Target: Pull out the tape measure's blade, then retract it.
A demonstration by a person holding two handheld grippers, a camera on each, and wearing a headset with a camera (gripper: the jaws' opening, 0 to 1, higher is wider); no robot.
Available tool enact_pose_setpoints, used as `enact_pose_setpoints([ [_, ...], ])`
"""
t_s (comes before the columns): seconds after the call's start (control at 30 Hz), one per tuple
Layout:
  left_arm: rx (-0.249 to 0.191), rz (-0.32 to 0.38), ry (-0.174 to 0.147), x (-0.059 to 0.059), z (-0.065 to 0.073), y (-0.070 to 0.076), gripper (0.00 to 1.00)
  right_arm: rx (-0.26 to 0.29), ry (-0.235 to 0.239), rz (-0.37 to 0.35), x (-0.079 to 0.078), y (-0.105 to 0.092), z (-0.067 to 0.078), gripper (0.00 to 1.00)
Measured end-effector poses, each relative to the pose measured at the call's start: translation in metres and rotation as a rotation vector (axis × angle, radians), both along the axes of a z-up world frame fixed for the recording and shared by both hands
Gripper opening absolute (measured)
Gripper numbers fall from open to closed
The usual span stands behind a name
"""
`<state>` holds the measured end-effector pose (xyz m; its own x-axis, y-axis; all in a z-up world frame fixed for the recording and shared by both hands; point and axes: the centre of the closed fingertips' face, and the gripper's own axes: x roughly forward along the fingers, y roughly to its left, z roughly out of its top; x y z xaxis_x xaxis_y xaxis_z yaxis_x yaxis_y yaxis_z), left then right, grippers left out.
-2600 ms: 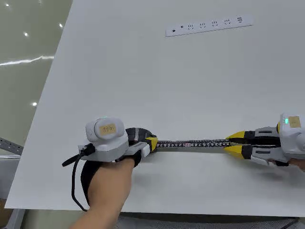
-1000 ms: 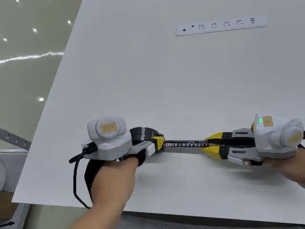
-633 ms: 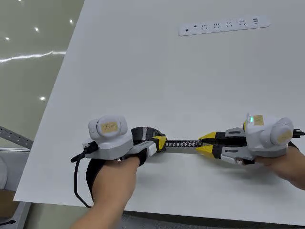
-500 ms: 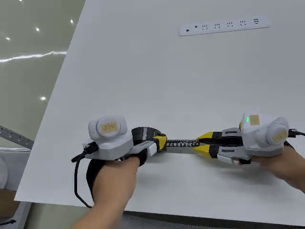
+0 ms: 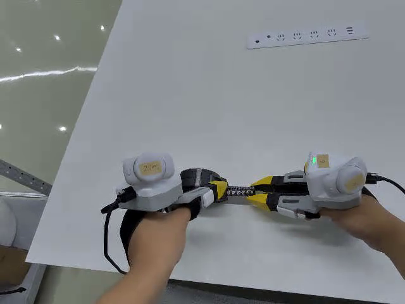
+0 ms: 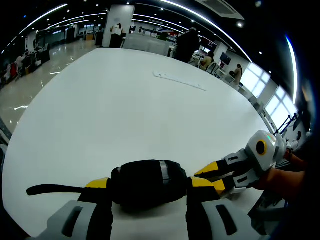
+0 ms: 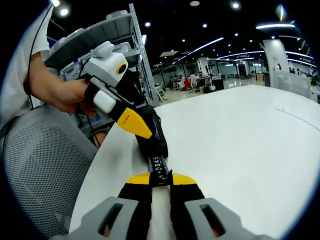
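From the head view we see the black round tape measure case (image 5: 197, 180) low on the white tabletop (image 5: 190, 95). It sits between the yellow-tipped jaws of the left gripper (image 5: 206, 185), which are spread as wide as the case and pressed against its sides. The left gripper view adds a silver band across the case and a black strap (image 6: 50, 190) lying beside it. A short length of dark numbered blade (image 5: 239, 189) runs from the case to the right gripper (image 5: 257, 192), whose jaws are almost together, pinching the blade's end. In the right gripper view we can read 2345 on the blade. Yellow paper stickers (image 5: 150, 168) on the gripper housings carry writing too small to read. A white power strip (image 5: 308, 35) lies well apart at the table's far side. The right gripper view also gives us a grey mesh chair back (image 7: 35, 165) and metal shelving (image 7: 115, 25) past the table's edge
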<state>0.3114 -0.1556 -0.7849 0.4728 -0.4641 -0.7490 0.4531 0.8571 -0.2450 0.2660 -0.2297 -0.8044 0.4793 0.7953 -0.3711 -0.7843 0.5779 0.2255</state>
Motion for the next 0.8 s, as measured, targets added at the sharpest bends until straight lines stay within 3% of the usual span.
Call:
enact_pose_setpoints([
  [0.8, -0.014, 0.006, 0.008, 0.001, 0.001, 0.001, 0.56, -0.012, -0.004, 0.041, 0.012, 0.029, -0.004, 0.11],
])
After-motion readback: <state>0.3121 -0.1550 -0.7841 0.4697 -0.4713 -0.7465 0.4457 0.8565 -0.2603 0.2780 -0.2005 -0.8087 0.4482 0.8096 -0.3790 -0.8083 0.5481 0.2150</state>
